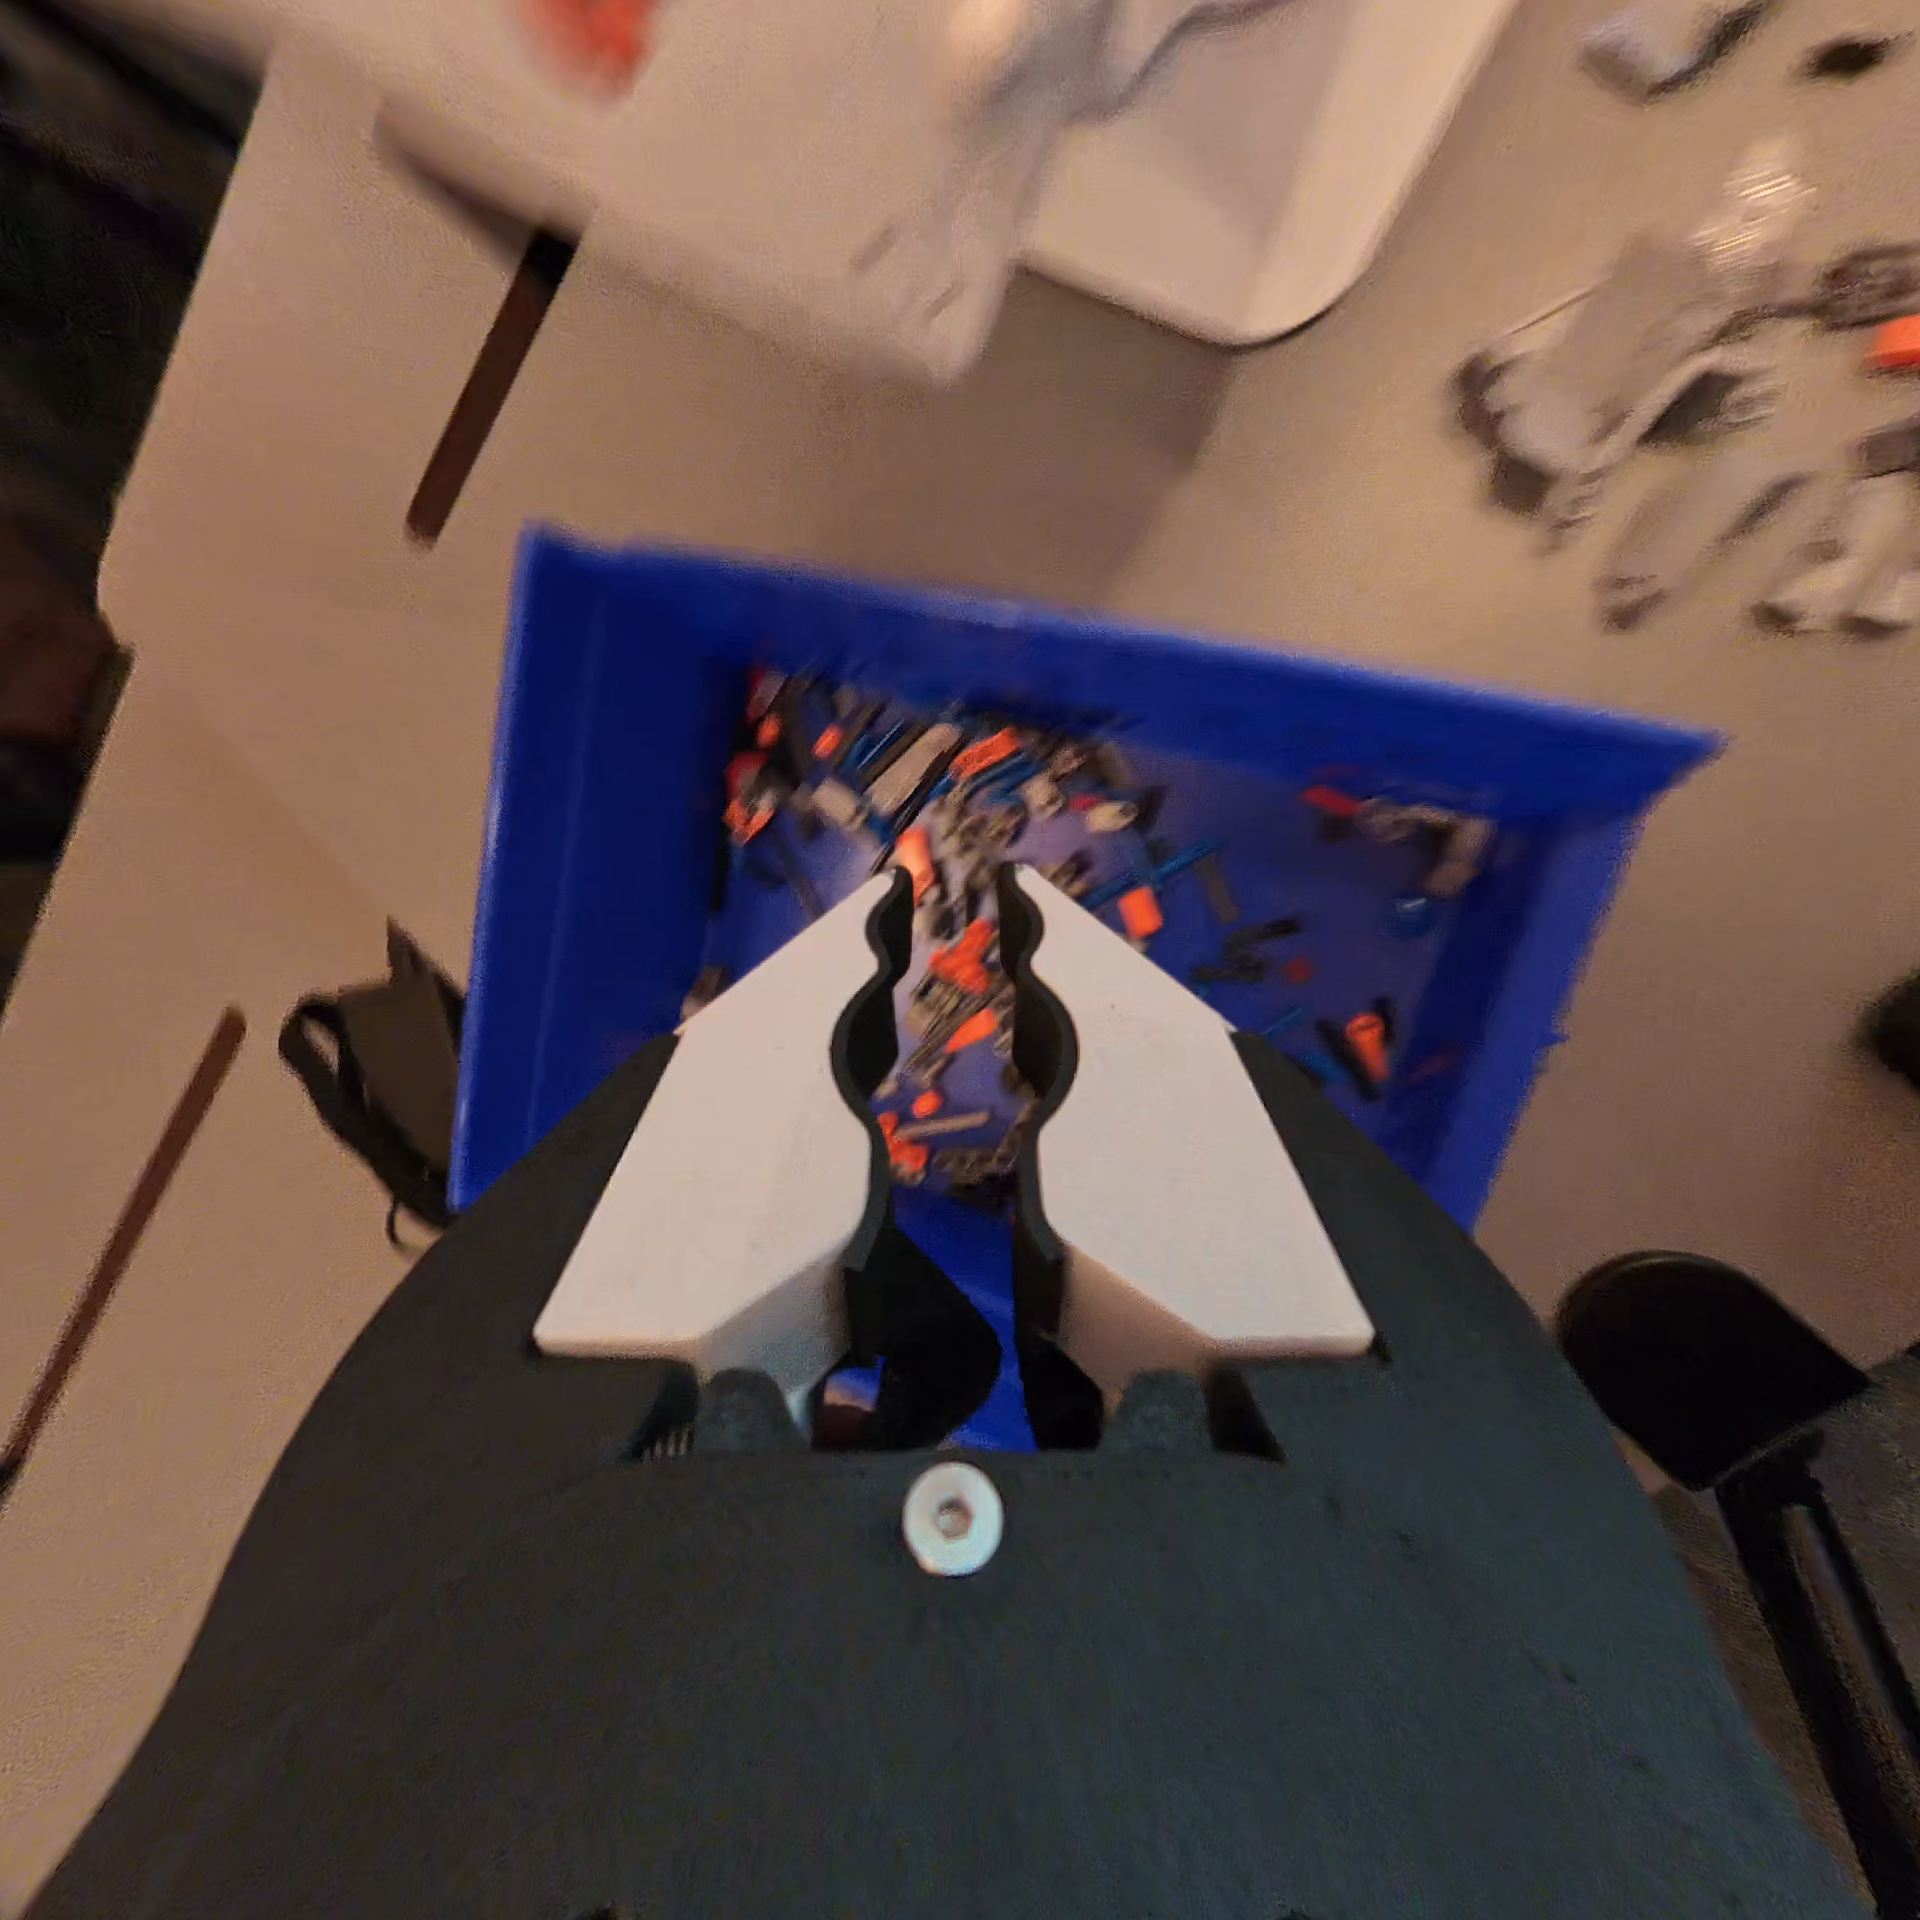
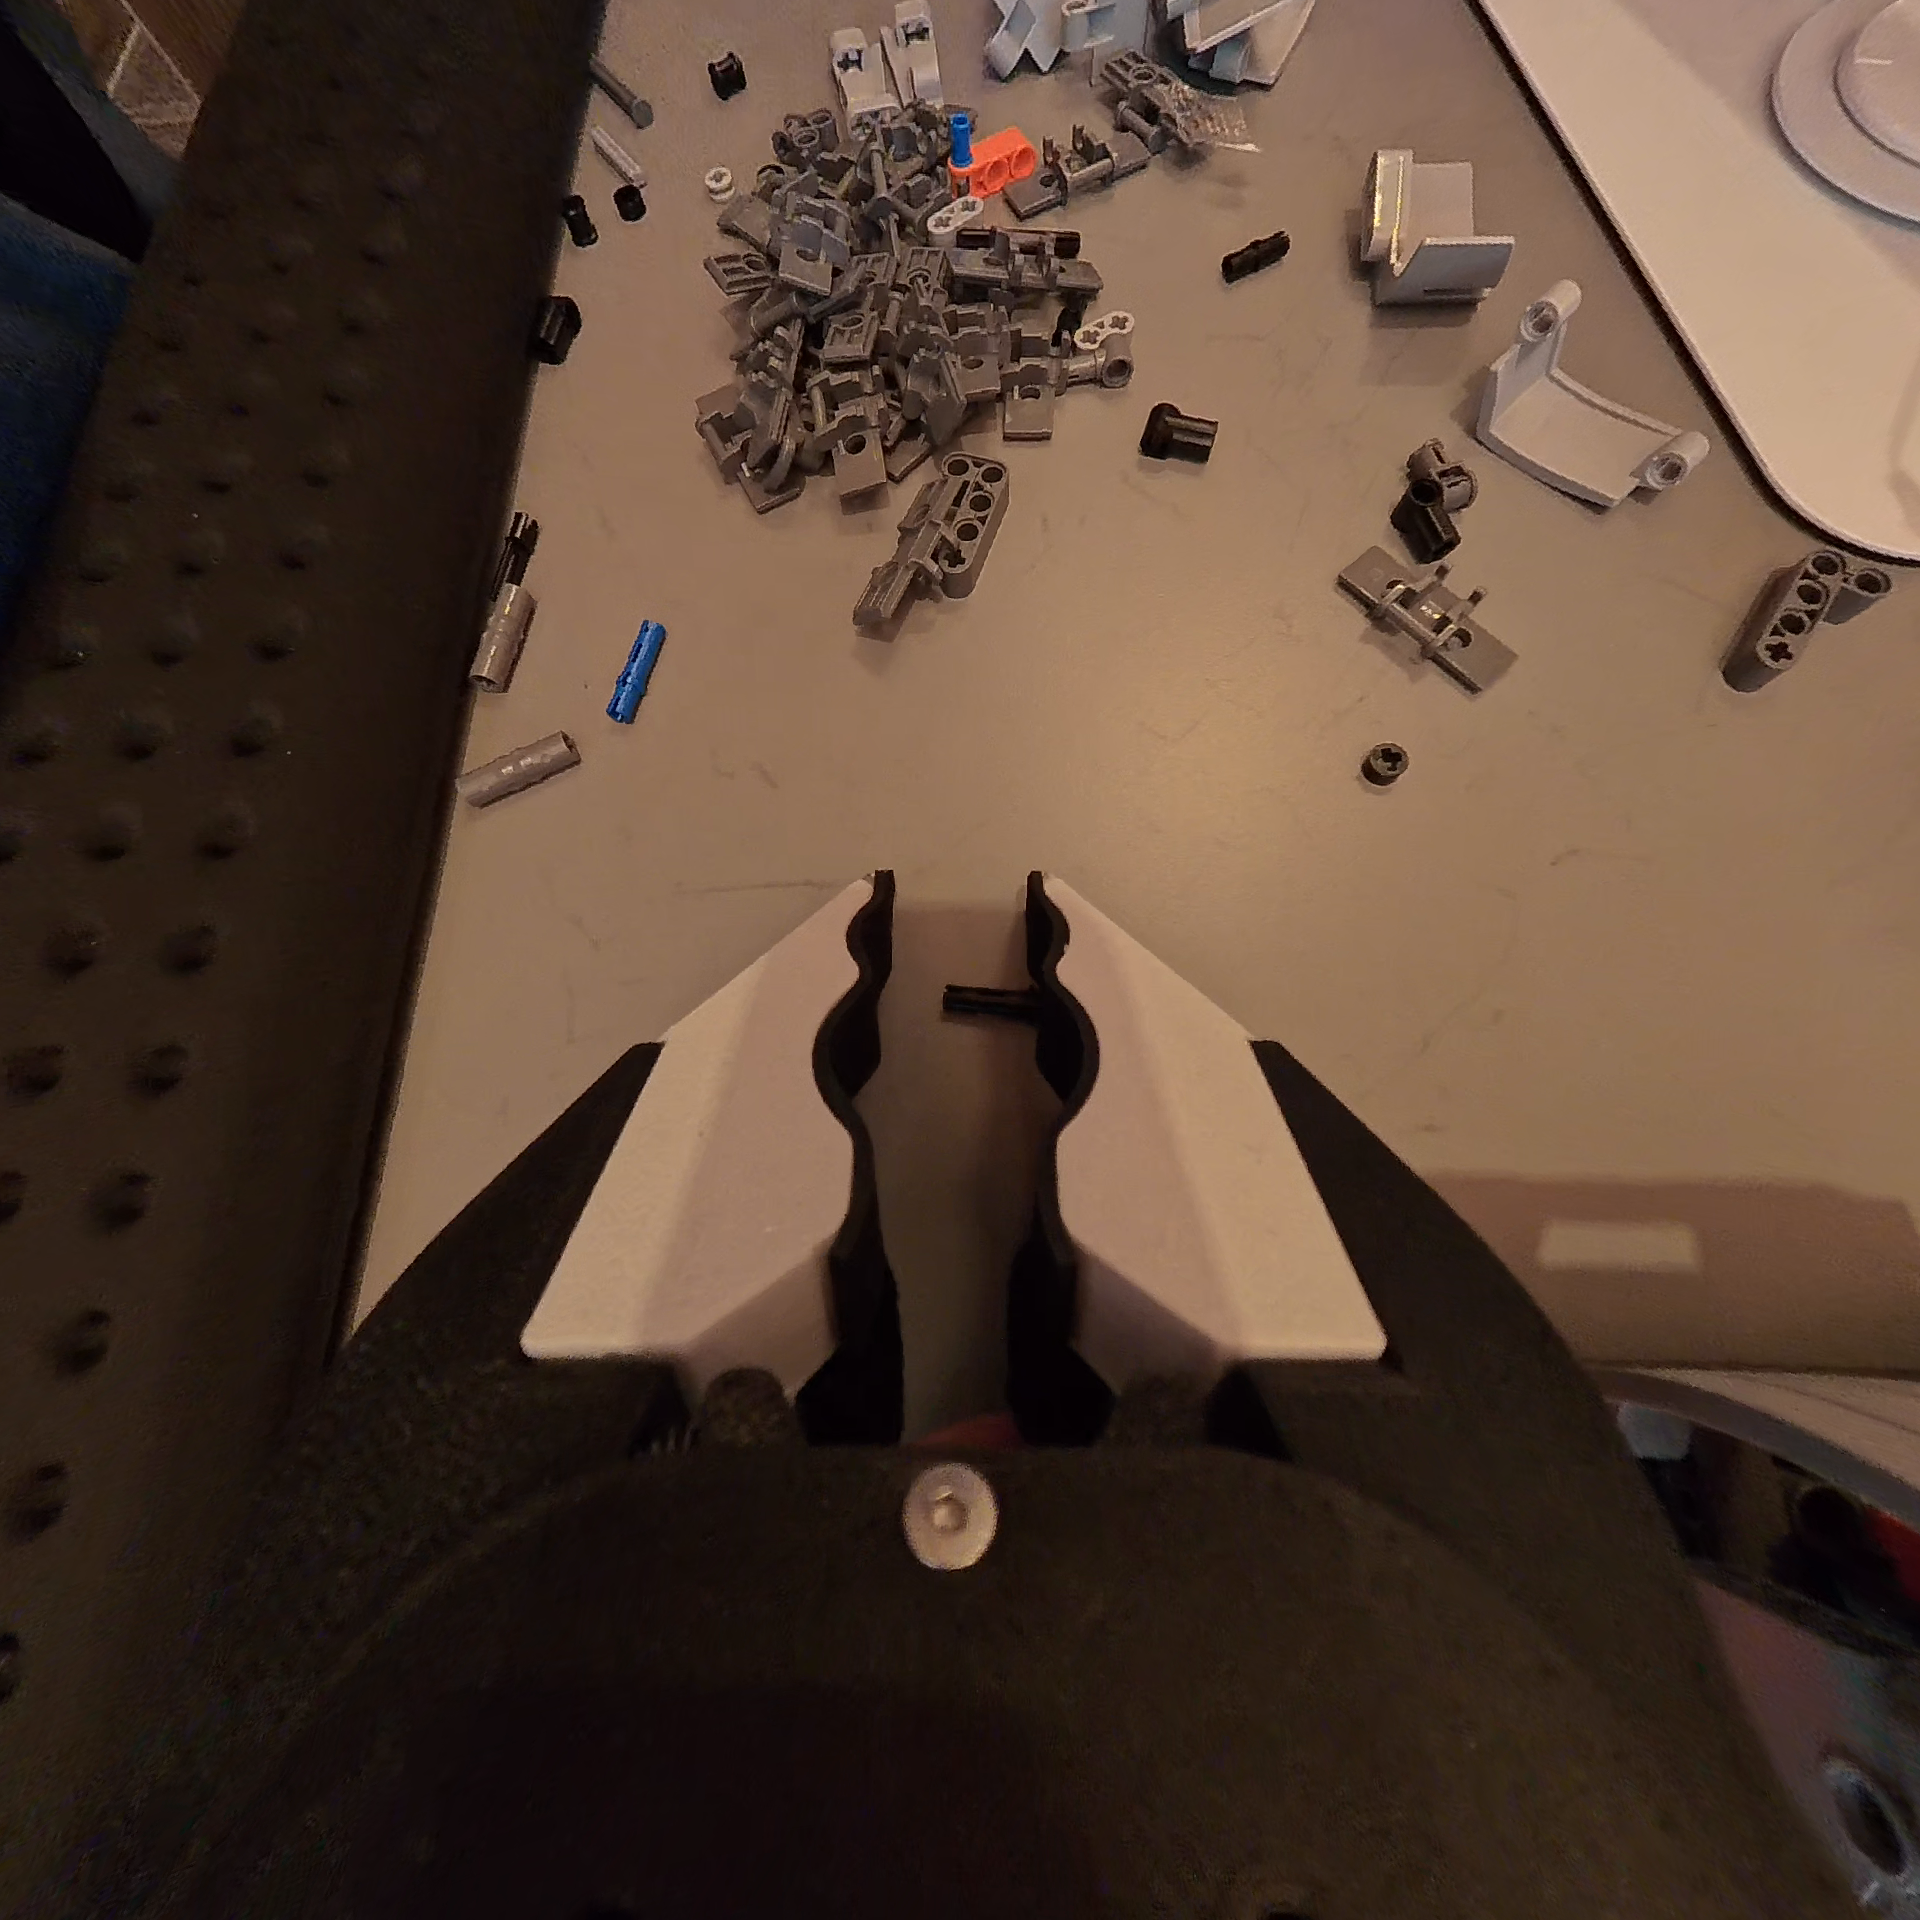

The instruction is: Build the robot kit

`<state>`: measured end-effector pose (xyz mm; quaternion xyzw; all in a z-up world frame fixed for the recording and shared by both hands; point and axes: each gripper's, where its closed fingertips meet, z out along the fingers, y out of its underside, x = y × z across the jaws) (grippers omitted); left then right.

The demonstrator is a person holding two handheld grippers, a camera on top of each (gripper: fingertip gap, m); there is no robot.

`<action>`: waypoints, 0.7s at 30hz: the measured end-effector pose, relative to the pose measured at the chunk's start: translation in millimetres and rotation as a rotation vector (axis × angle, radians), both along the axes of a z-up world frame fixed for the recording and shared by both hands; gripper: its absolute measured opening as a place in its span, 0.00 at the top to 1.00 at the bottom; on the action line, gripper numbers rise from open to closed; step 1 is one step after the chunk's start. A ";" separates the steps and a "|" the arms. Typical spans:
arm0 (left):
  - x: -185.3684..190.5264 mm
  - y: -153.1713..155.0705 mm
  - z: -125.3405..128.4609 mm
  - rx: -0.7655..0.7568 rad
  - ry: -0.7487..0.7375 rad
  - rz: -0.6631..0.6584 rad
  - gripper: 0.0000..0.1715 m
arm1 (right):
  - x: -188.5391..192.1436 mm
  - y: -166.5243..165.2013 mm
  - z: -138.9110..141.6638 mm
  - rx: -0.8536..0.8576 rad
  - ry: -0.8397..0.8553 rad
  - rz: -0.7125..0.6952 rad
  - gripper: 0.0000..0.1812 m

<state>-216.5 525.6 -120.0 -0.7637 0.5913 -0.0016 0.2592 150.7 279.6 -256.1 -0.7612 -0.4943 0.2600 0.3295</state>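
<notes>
Blue plastic fills the middle of the left wrist view: an open bin (image 1: 582, 831) standing on a beige worktop (image 1: 312, 790), its floor strewn with small orange, black, blue and grey building parts (image 1: 966, 790). The left tool (image 1: 956, 883) hangs above this bin, its white fingers (image 1: 748, 1143) set a narrow gap apart with nothing between them; whether it touches the contents cannot be told, since the view is blurred. A black strap-like object (image 1: 364, 1081) lies on the worktop just beside the bin's left wall. Farther off, a white box-shaped object (image 1: 1247, 187) sits beyond the bin, and a smeared scatter of grey and white pieces (image 1: 1662, 436) lies at upper right.

Seen from the right wrist view, the right tool (image 2: 956, 888) is over the worktop (image 2: 1143, 831), jaws parted by a modest gap and gripping nothing. A small black pin (image 2: 987, 1000) lies on the surface between the fingers, its right end hidden behind the right one. Ahead, well apart, is a heap of dark grey building pieces (image 2: 883, 322) with an orange brick (image 2: 997, 161) at its far edge. A blue pin (image 2: 636, 670) lies near a dark dimpled bar (image 2: 260, 520) that runs down the left side. Light grey curved panels (image 2: 1579, 416) rest near a white tray (image 2: 1714, 208) at upper right.
</notes>
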 end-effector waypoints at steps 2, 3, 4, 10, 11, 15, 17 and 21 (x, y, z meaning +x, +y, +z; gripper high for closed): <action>-33.0 17.7 -16.1 -0.063 0.033 0.077 0.91 | 0.1 0.3 -0.1 -0.002 0.000 -0.001 0.87; -44.9 25.9 -24.4 -0.084 0.039 0.112 0.91 | 0.2 0.4 -0.2 -0.003 0.000 -0.002 0.87; -54.8 32.5 -33.5 -0.104 0.050 0.140 0.91 | 0.2 0.6 -0.1 -0.004 0.000 -0.004 0.87; -73.5 54.2 -81.6 -0.191 0.118 0.180 0.89 | 0.8 2.2 0.0 -0.011 0.004 -0.014 0.87; -73.3 57.1 -85.8 -0.189 0.136 0.179 0.89 | 0.9 2.4 0.3 -0.009 0.005 -0.015 0.87; -68.4 57.1 -97.7 -0.217 0.193 0.137 0.90 | 1.2 3.0 1.1 -0.011 0.011 -0.020 0.87; -62.5 48.2 -102.0 -0.245 0.214 0.085 0.90 | 1.4 3.5 1.5 -0.016 0.016 -0.023 0.87; -37.7 17.4 -107.3 -0.318 0.190 -0.067 0.89 | 1.9 4.9 1.8 -0.026 0.022 -0.032 0.88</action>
